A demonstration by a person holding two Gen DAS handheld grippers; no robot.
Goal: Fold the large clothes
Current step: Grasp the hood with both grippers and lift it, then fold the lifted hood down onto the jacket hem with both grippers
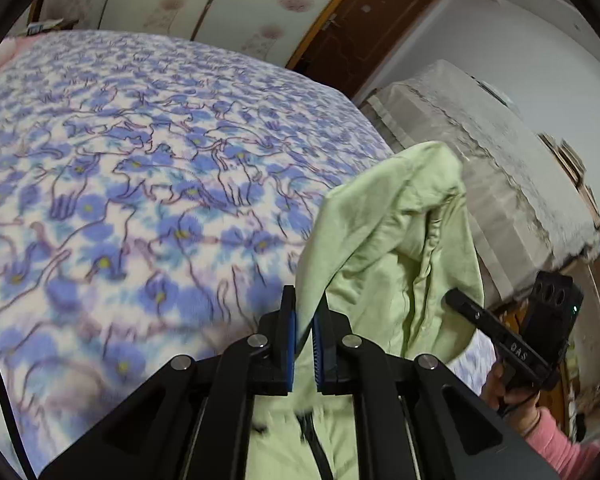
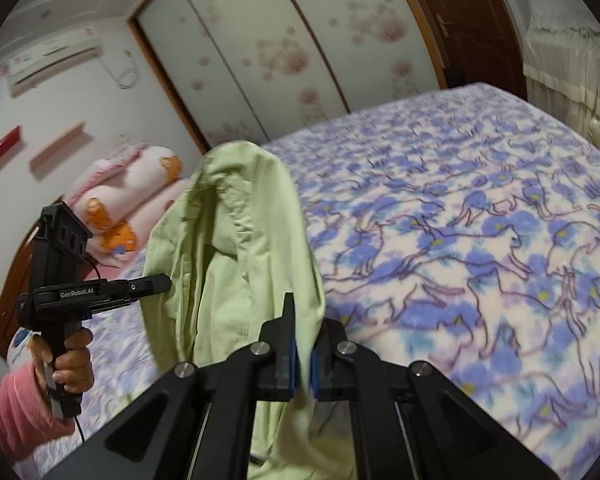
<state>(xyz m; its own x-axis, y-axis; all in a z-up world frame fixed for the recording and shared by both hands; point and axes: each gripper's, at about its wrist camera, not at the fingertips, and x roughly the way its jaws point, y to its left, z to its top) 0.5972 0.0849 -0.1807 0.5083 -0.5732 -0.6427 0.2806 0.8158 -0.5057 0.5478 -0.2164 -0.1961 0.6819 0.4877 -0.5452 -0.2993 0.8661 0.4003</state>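
A bed [image 2: 480, 240] wears a blanket [image 1: 140, 180] printed with blue flowers and cats. Pink pillows [image 2: 128, 192] lie at its head. Behind stand flowered wardrobe doors [image 2: 292, 48], a brown door [image 1: 364, 20] and an air conditioner [image 2: 52, 60].

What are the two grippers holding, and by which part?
Both hold the light green garment: left gripper and right gripper each pinch a fabric edge.

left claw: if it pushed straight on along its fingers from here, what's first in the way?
The light green garment itself: the left claw is shut on a fold of it, and the cloth bulges up just ahead of the tips. Beyond that, probably the blue flowered bed cover, though fisheye depth is uncertain.
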